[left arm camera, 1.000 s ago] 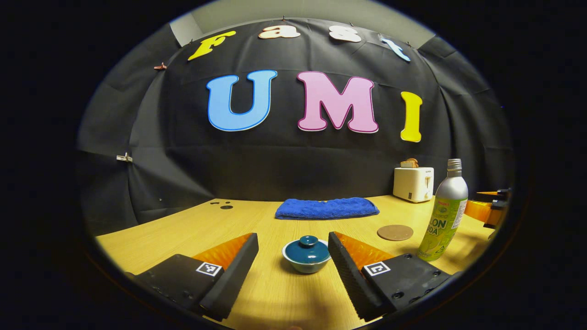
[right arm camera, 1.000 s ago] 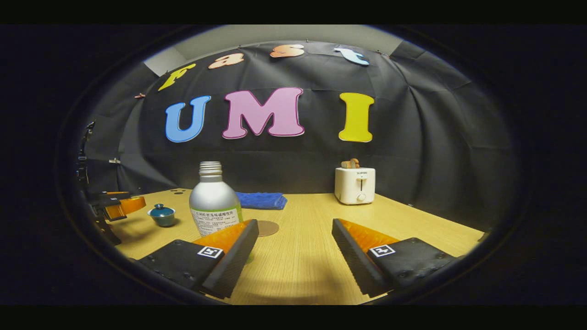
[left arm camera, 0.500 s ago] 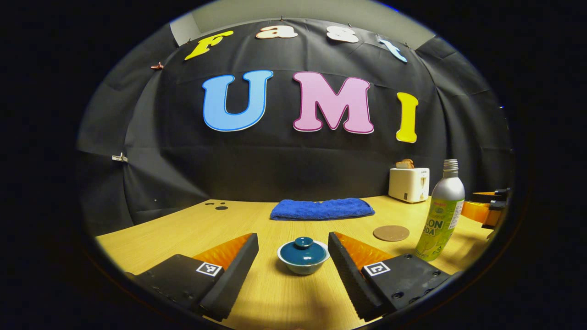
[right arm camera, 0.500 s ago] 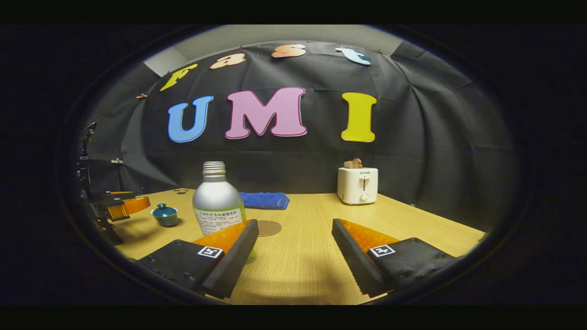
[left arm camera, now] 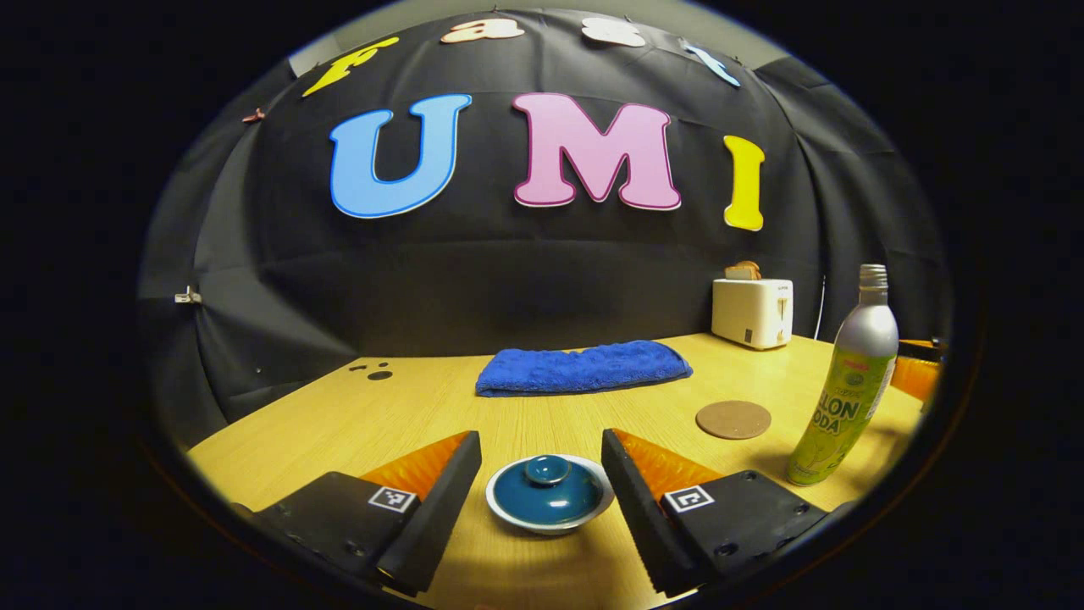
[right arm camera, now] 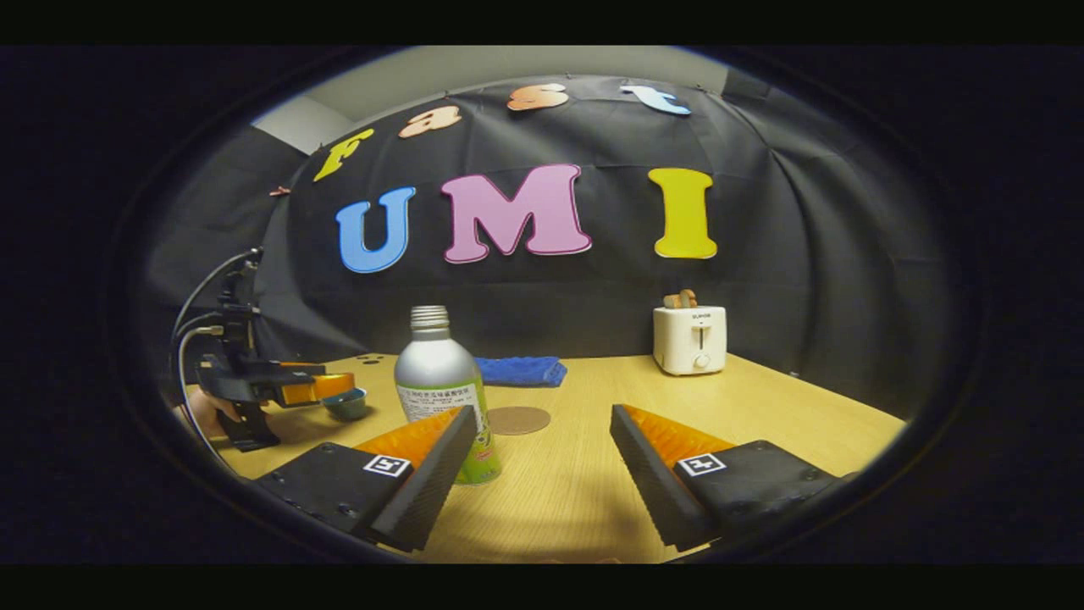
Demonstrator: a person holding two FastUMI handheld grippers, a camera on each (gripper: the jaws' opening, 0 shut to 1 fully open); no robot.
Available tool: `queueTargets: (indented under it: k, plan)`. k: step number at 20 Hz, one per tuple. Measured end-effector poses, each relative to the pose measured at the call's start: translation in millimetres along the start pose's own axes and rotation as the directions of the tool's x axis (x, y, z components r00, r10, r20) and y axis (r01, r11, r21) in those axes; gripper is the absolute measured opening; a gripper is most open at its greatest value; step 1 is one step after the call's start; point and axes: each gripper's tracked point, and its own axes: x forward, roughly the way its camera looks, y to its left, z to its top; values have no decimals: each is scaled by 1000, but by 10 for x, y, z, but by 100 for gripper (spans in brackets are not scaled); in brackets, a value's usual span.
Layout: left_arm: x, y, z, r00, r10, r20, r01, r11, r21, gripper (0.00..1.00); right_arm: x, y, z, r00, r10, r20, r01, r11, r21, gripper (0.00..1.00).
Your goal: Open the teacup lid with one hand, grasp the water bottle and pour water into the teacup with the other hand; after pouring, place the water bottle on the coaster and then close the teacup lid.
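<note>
On table: left gripper wide open around lidded teacup; right gripper open, empty.

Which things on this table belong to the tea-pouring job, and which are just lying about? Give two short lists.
For the job:
teacup
teacup lid, still on
water bottle, standing, uncapped
coaster, bare
left tongs, open around the teacup
right tongs, open beside the bottle

Lying about:
blue towel
toaster with bread in it
</note>
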Motion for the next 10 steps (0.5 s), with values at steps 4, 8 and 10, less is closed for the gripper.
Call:
queueTargets:
  k: [4,8,10]
  plan:
    - [130,-55,-53,999,-12,-44,14,999,41,81,-75,-49,41,1000,18,-7,-18,1000,4,99]
    - [199,-89,-73,998,-11,-62,13,999,32,62,-53,90,136,997,80,1,-80,997,-20,99]
    - [200,-67,-69,998,-1,-67,3,999,37,57,-54,214,90,993,115,-9,-115,993,-31,99]
